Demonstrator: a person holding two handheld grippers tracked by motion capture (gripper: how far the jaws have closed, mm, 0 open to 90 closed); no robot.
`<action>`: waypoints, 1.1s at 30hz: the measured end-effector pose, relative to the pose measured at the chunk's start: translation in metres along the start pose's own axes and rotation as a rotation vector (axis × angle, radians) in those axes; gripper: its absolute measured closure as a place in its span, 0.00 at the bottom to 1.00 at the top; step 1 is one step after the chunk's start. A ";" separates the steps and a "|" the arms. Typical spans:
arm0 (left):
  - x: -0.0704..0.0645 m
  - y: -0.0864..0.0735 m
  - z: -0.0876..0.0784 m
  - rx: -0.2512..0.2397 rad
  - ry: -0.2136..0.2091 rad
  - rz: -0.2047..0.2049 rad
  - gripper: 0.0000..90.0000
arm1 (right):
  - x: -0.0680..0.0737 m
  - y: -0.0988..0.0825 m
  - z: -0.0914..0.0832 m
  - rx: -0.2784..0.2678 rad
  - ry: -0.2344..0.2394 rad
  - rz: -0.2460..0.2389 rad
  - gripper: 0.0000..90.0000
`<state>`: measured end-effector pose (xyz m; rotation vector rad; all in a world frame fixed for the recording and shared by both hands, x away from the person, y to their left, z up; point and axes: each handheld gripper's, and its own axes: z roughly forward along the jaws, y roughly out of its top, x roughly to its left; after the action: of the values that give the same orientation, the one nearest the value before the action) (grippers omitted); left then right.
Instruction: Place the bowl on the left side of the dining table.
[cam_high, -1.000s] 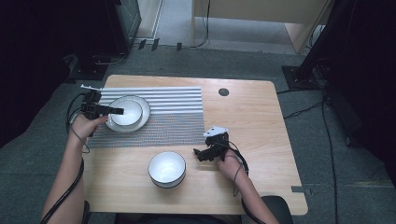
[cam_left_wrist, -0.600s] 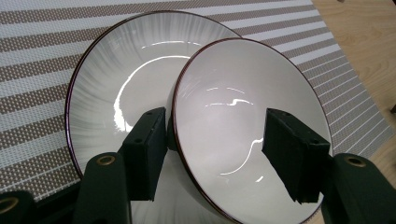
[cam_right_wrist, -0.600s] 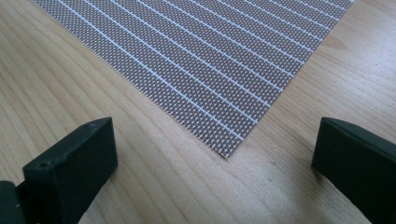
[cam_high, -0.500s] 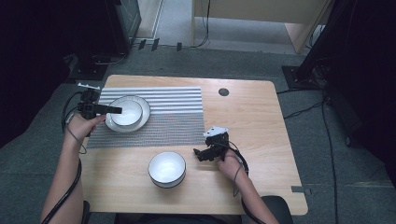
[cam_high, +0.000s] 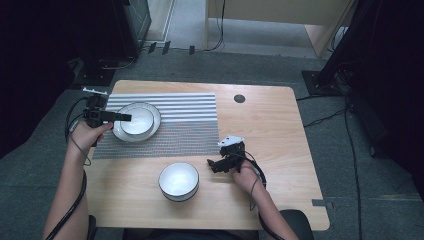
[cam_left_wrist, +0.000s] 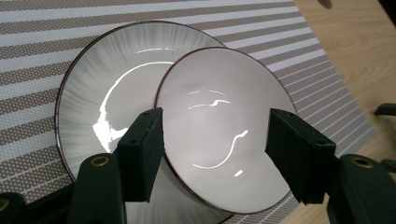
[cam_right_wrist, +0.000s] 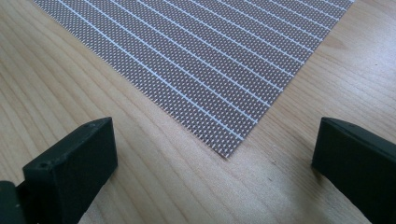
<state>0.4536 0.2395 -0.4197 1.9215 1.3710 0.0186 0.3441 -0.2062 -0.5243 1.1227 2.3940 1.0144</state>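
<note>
Left gripper view, gripper (cam_left_wrist: 212, 156) spread around glossy round saucer (cam_left_wrist: 224, 126) on ribbed plate (cam_left_wrist: 98, 93), right gripper (cam_right_wrist: 215, 163) wide over woven mat (cam_right_wrist: 201, 60)

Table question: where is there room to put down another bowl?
The bare wood right of the placemat, around the dark hole, is free. It is crowded at the plate under the left tool.

Grey carpet floor (cam_high: 210, 62) surrounds the wooden table (cam_high: 280, 130), dark edges.

No readable text, labels or numbers anywhere. Plate (cam_left_wrist: 93, 93), bowl (cam_left_wrist: 224, 121) and placemat (cam_right_wrist: 210, 56) are all unmarked.
</note>
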 end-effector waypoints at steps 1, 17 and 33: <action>-0.002 0.000 0.000 0.002 -0.007 0.004 0.41 | 0.000 0.000 0.000 0.000 0.000 0.000 0.00; -0.030 0.001 0.009 0.016 -0.107 0.057 0.40 | 0.000 0.000 0.000 0.002 0.000 0.000 0.00; -0.056 -0.006 0.021 0.058 -0.115 0.133 0.39 | 0.000 0.000 0.000 0.001 0.000 -0.001 0.00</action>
<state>0.4340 0.1832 -0.4158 2.0267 1.1789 -0.0668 0.3441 -0.2063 -0.5243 1.1215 2.3952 1.0136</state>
